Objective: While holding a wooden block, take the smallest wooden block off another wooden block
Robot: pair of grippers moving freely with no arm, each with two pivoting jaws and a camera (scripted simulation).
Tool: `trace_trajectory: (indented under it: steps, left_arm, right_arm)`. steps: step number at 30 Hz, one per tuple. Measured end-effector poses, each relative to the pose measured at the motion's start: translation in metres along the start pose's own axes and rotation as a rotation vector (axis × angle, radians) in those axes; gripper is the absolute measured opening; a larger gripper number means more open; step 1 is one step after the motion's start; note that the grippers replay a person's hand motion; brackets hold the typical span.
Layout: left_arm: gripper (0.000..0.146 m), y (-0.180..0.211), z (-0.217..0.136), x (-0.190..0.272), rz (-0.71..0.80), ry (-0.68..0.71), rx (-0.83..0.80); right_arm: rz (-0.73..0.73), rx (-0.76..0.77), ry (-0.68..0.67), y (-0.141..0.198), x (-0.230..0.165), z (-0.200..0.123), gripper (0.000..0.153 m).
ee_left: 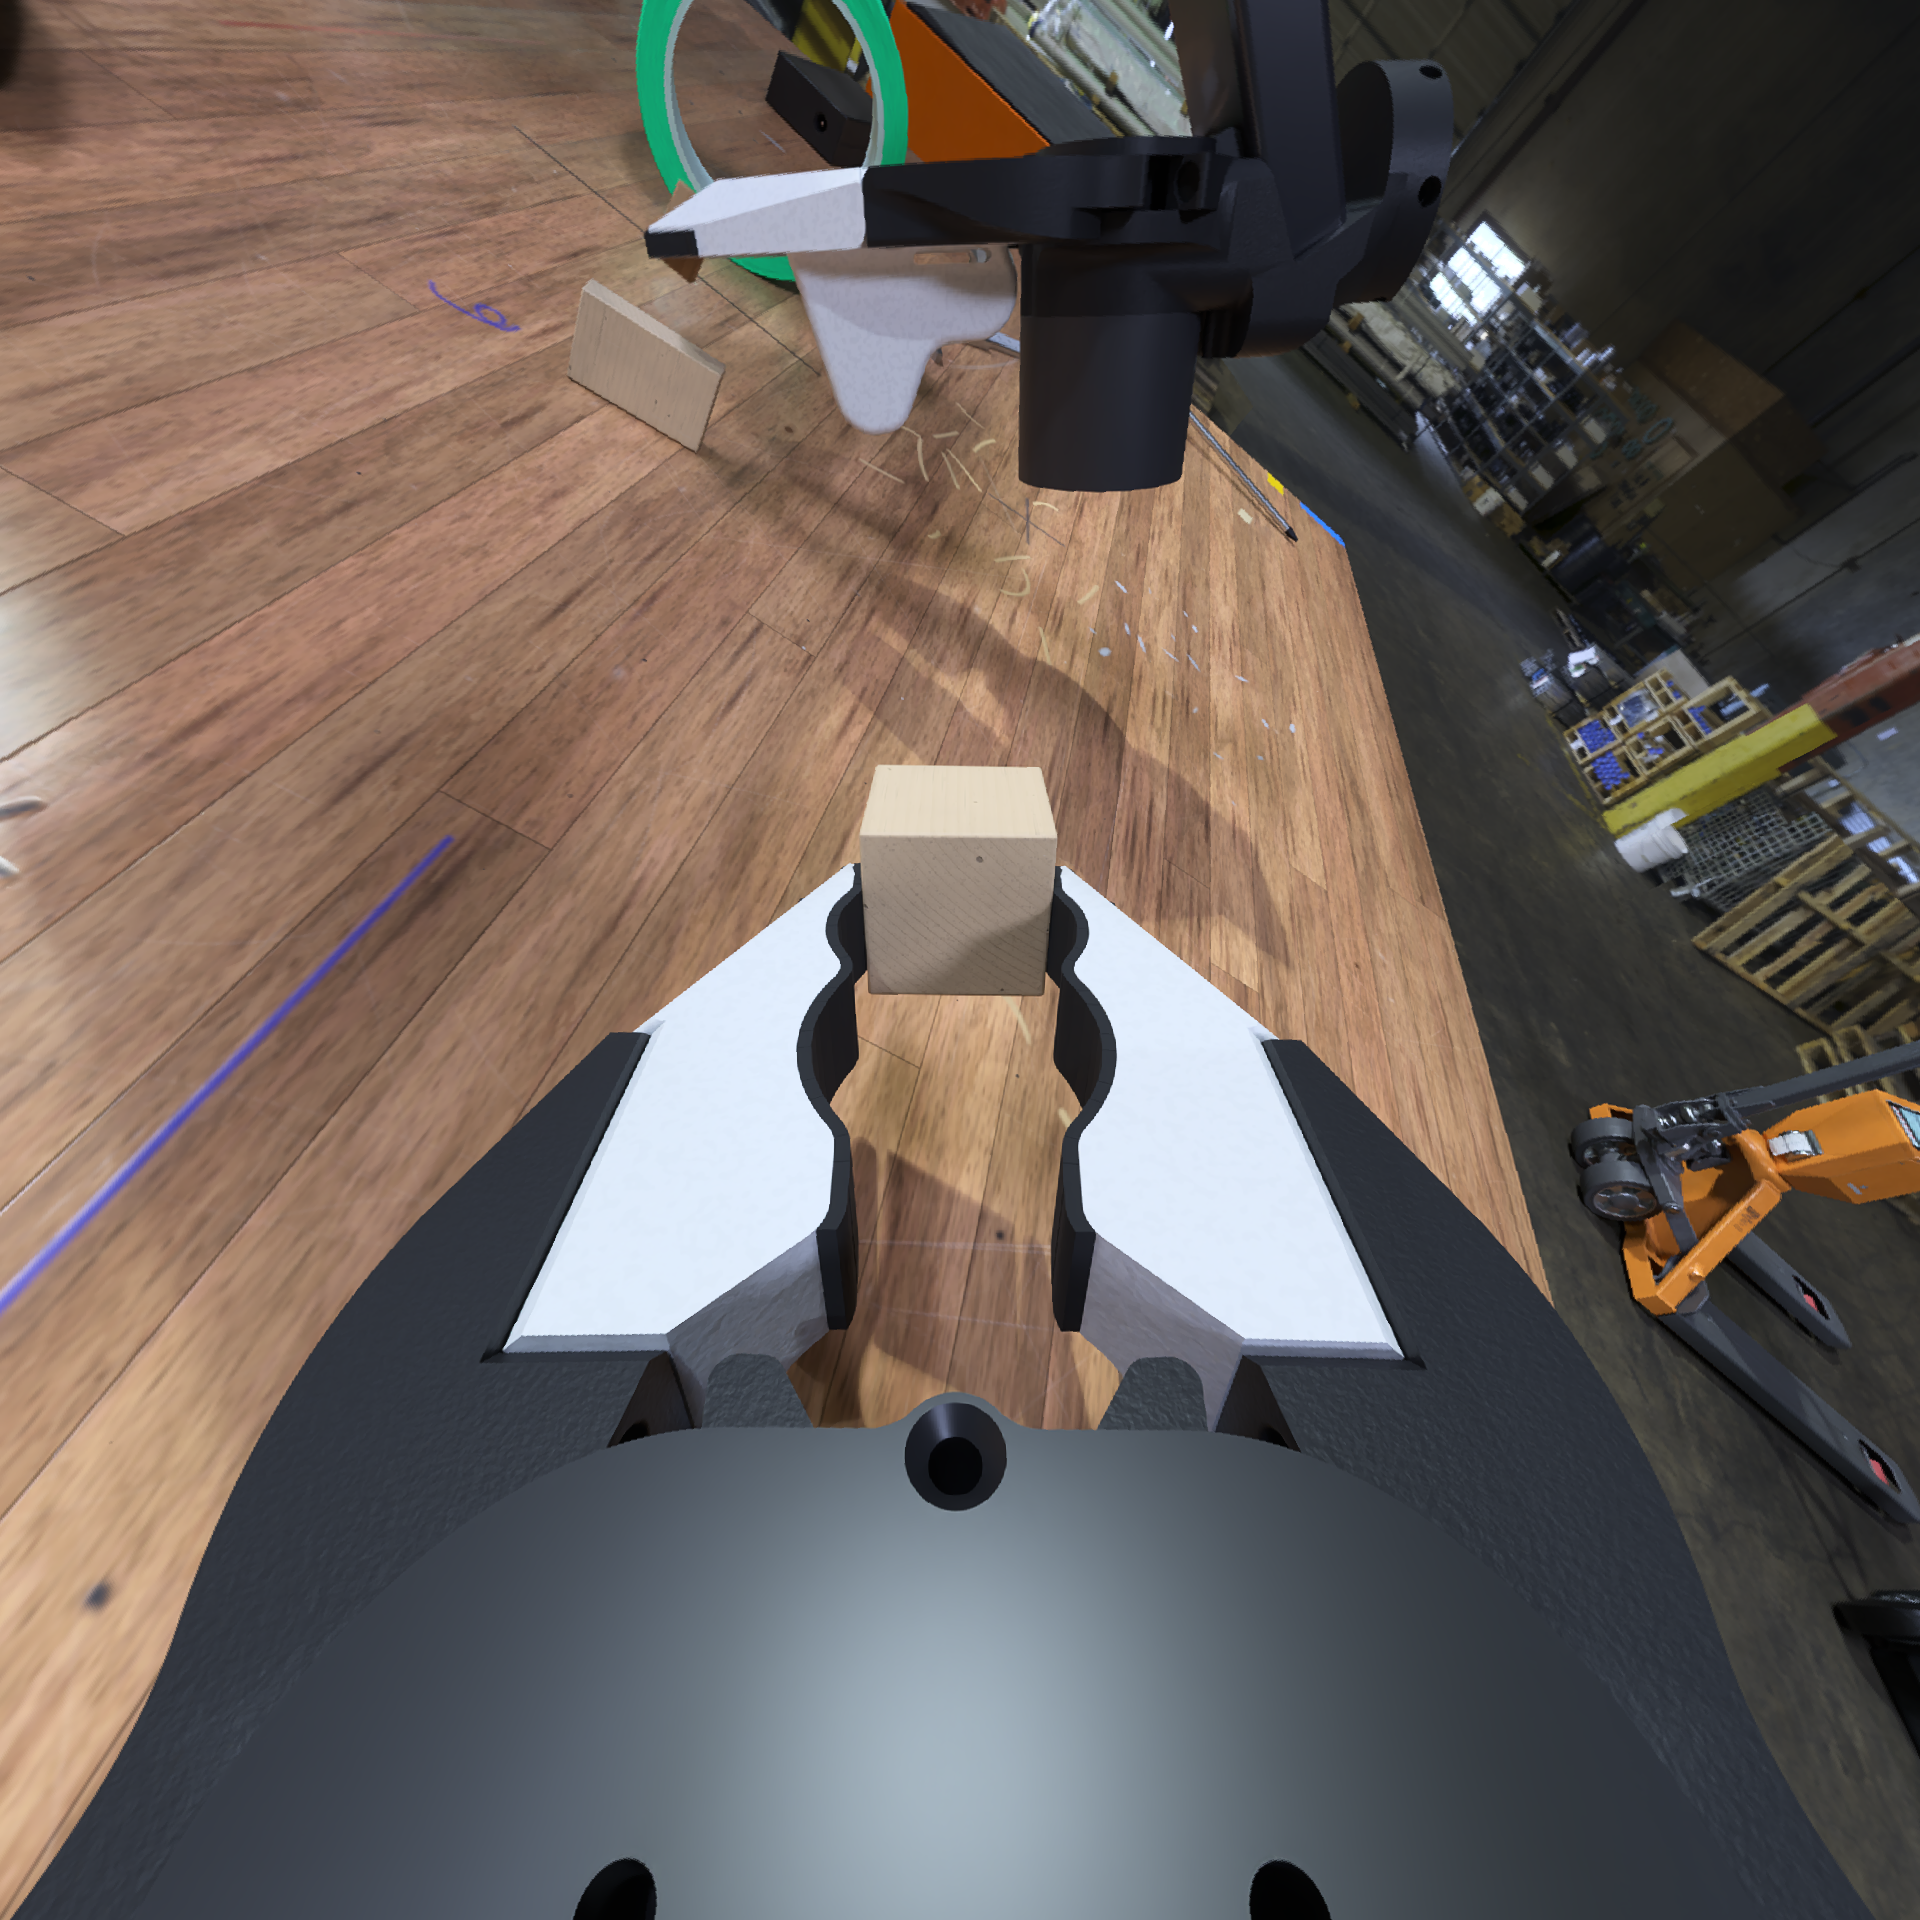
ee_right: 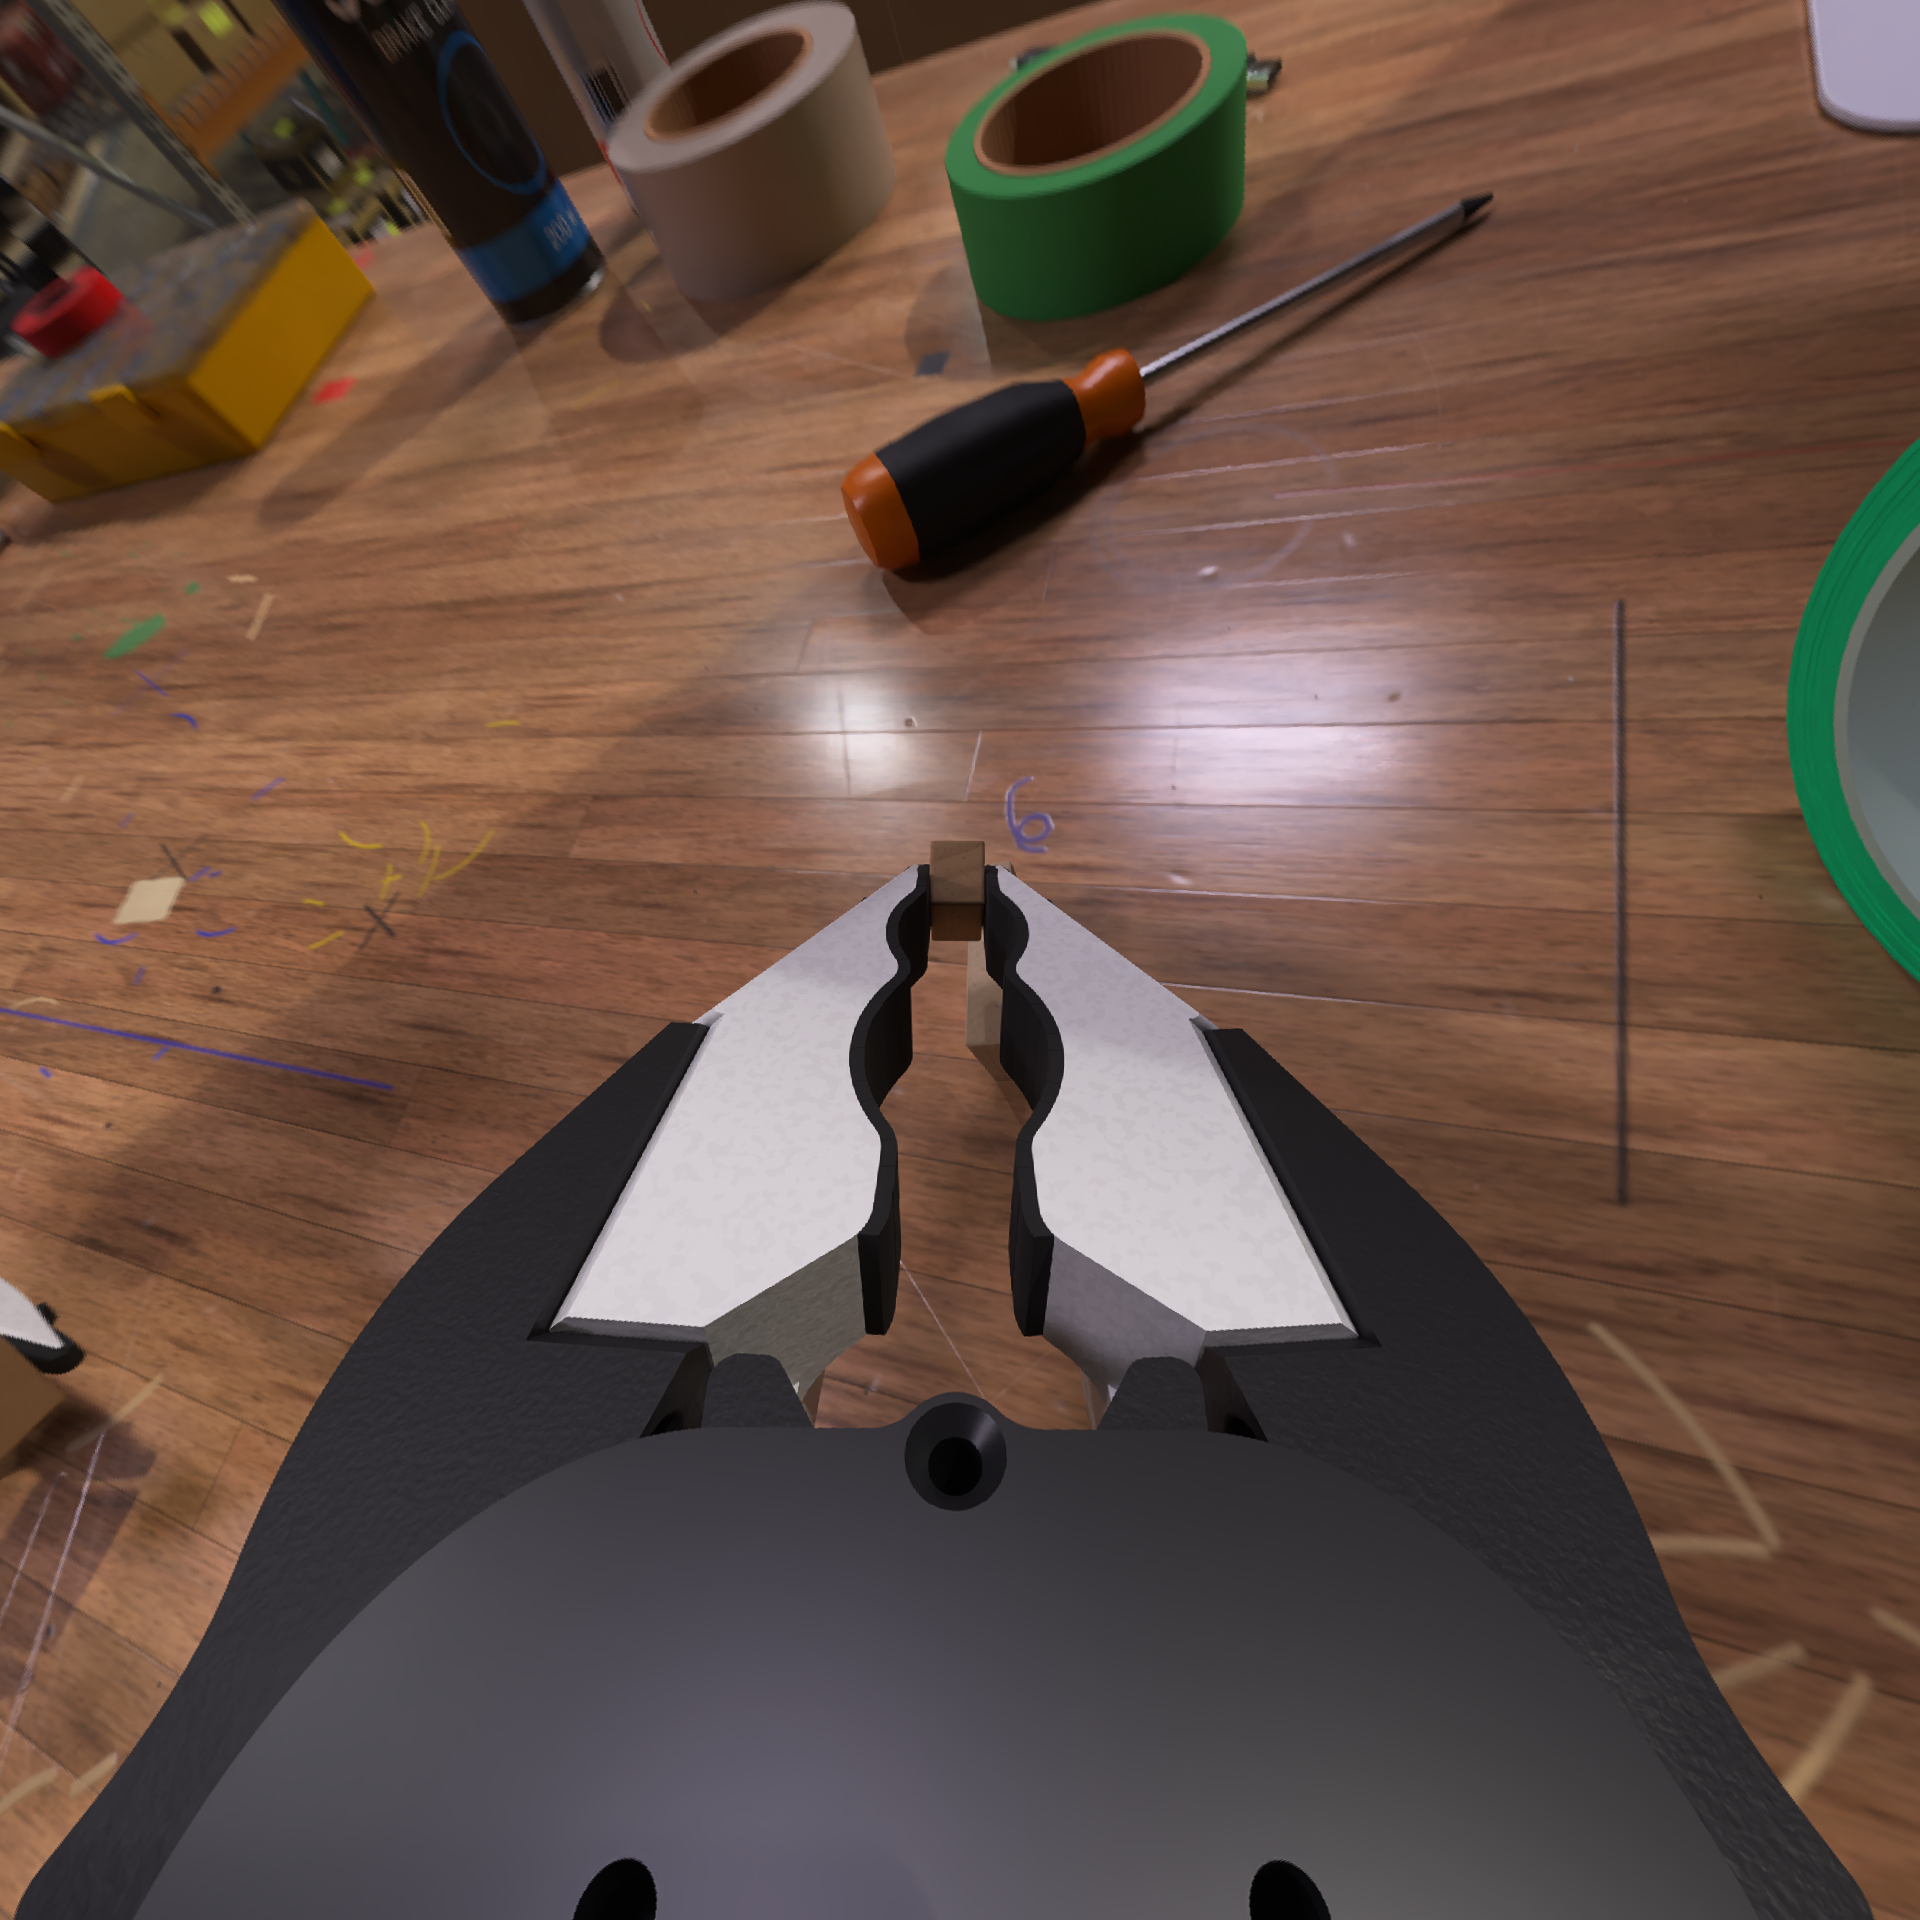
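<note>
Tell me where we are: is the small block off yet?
Done: the left tool is shut on the pale cube, held above the table. In hand: the right tool pinches the smallest block, apparently raised clear of the flat block lying beneath it. Left: carrying it away, then setting it down.
</note>
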State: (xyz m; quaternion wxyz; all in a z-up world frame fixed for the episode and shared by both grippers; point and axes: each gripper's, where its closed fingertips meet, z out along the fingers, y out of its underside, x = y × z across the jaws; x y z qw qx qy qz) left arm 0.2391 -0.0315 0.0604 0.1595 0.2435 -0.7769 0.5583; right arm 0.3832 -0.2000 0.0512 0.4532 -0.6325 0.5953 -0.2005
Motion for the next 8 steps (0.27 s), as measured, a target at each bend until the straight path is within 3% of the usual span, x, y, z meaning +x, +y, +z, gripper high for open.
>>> trace_trajectory:
  steps: [8]
  left_arm:
    - [0.033, -0.011, -0.004, 0.0, 0.0, -0.011, 0.074]
  right_arm:
    - [-0.112, 0.15, -0.145, -0.022, -0.043, -0.008, 0.009]
